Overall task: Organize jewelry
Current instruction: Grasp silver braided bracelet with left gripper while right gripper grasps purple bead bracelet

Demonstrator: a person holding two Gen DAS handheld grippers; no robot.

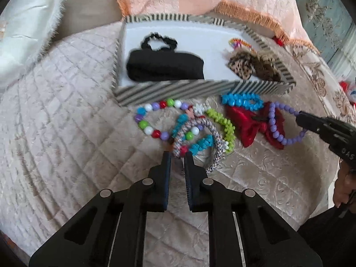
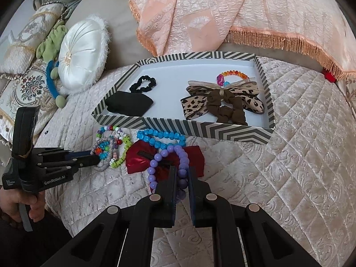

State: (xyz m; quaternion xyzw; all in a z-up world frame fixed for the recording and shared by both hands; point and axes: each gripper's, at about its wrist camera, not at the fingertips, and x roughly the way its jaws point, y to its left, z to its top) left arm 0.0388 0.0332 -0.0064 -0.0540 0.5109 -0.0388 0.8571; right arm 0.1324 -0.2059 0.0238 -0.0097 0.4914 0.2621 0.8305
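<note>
A striped tray (image 1: 200, 90) (image 2: 189, 129) lies on the quilted bed with a black pouch (image 1: 164, 66) (image 2: 130, 104), a black scrunchie (image 2: 142, 84), a leopard bow (image 2: 222, 102) and an orange bead bracelet (image 2: 231, 74) inside. In front of it lie loose pieces: a multicoloured bead bracelet (image 1: 153, 120), a grey braided bracelet (image 1: 200, 138), a green bracelet (image 1: 222, 122), a blue bracelet (image 1: 242, 101) (image 2: 162, 136) and a red bow (image 1: 244, 124) (image 2: 138, 158). My left gripper (image 1: 178, 155) (image 2: 96, 158) is shut on the grey braided bracelet. My right gripper (image 2: 182, 173) (image 1: 299, 116) is shut on the purple bead bracelet (image 2: 169, 158) (image 1: 273, 129).
A peach fringed blanket (image 2: 222, 15) hangs behind the tray. A white round cushion (image 2: 80, 53) and embroidered pillows (image 2: 24, 84) lie at the left. The quilted cover (image 2: 300, 155) spreads right of the tray.
</note>
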